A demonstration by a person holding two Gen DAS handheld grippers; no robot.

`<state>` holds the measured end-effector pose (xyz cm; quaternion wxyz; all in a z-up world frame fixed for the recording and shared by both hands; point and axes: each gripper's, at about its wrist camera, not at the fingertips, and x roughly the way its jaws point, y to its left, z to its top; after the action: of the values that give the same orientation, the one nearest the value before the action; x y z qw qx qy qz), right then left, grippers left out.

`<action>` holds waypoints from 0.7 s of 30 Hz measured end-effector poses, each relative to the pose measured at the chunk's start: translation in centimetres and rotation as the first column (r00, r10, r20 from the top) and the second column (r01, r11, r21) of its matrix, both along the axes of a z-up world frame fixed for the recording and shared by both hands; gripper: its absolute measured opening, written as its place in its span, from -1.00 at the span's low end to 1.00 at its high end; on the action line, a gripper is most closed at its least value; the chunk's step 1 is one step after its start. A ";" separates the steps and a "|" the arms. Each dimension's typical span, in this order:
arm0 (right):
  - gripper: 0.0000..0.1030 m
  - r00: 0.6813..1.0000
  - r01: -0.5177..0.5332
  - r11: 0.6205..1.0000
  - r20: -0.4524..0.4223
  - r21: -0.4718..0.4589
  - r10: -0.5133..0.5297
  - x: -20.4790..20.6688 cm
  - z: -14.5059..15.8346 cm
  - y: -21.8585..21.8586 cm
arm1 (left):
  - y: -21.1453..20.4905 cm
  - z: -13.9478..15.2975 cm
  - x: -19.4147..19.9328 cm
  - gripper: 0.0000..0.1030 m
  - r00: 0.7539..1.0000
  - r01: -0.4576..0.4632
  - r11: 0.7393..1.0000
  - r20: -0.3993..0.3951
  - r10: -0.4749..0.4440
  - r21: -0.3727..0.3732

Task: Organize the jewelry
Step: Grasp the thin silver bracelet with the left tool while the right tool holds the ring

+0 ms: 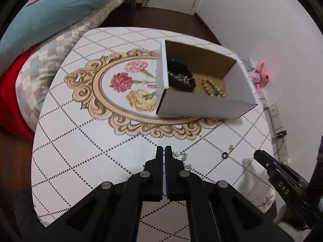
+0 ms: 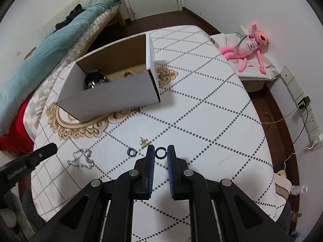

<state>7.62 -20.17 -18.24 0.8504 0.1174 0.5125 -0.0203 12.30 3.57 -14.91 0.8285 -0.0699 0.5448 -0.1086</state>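
Right gripper (image 2: 160,151) jaws apart, straddling black ring (image 2: 160,153). Light, stiff, slippery: pinch across its rim. Left gripper (image 1: 164,151) closed, empty.

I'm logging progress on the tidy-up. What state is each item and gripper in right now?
box: open, jewelry inside
black ring: between right gripper fingers, jaws open
second black ring: loose on table
gold charm: loose on table
silver chain: loose on table
left gripper: shut, empty

Open-topped white cardboard box (image 2: 113,94) blocking the far centre of the white diamond-patterned table (image 2: 212,104), bare tabletop wide open to its right, silver chain (image 2: 80,159), two black rings (image 2: 131,152) and small gold charm (image 2: 144,141) scattered across the near approach
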 end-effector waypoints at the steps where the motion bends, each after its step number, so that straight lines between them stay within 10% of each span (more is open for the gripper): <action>1: -0.75 1.000 0.001 1.000 0.006 0.003 -0.001 0.1 0.3 -0.1 | -0.4 0.0 0.1 -1.00 1.000 0.024 1.000 -0.002 -0.024 0.000; 10: -0.75 0.999 0.031 1.000 -0.018 0.004 -0.031 0.0 -0.4 -0.9 | -4.3 -3.7 -0.4 -0.29 0.993 0.090 0.996 -0.075 -0.087 0.028; 16: -0.75 0.998 0.052 0.999 -0.038 -0.006 -0.052 -0.4 -1.3 -1.7 | -8.1 -5.8 -1.2 -0.14 0.986 0.165 0.952 -0.073 -0.151 0.260; 19: -0.75 0.997 0.063 0.998 -0.046 -0.004 -0.063 -0.4 -1.7 -2.1 | -8.8 -5.5 -1.5 -0.24 0.986 0.168 0.948 -0.034 -0.165 0.270; 21: -0.75 0.996 0.067 0.998 -0.050 -0.002 -0.067 -0.4 -1.9 -2.2 | -8.8 -5.3 -1.4 -0.93 0.985 0.169 0.958 -0.021 -0.169 0.232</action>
<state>7.19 -22.32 -20.11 0.8361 0.1338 0.5295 -0.0518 10.88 -5.23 -20.22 0.8185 0.0745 0.5581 -0.1143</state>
